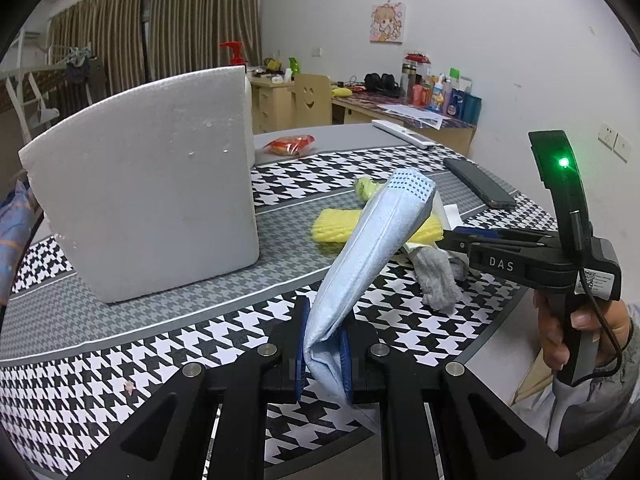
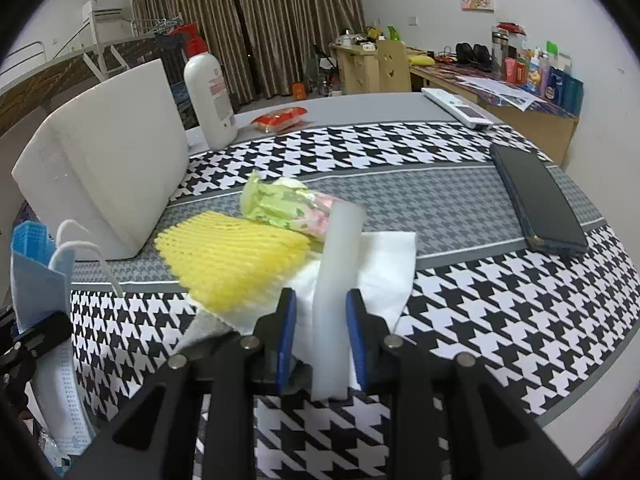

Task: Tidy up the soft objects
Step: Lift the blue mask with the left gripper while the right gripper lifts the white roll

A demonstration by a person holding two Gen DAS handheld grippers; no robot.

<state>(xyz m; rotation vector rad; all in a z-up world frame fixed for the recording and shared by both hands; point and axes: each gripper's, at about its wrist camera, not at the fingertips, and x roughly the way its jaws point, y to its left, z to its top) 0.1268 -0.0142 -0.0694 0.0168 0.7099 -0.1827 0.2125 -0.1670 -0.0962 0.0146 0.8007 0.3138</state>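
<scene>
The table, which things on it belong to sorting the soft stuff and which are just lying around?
Part of the job:
face mask, clamped in the left gripper
white foam strip between the right gripper jaws
yellow foam net
white tissue
grey cloth
foam box

Just lying about:
phone
lotion bottle
remote
red snack packet

Pale blue face mask (image 1: 360,264) with dotted edge, yellow foam net (image 2: 232,256), white foam block (image 1: 148,184), black-and-white houndstooth tablecloth (image 2: 500,300) with grey bands, white tissue (image 2: 384,264), grey cloth (image 1: 436,280), blue gripper pads (image 2: 286,340), red snack packet (image 2: 280,118), dark phone (image 2: 536,200).
</scene>
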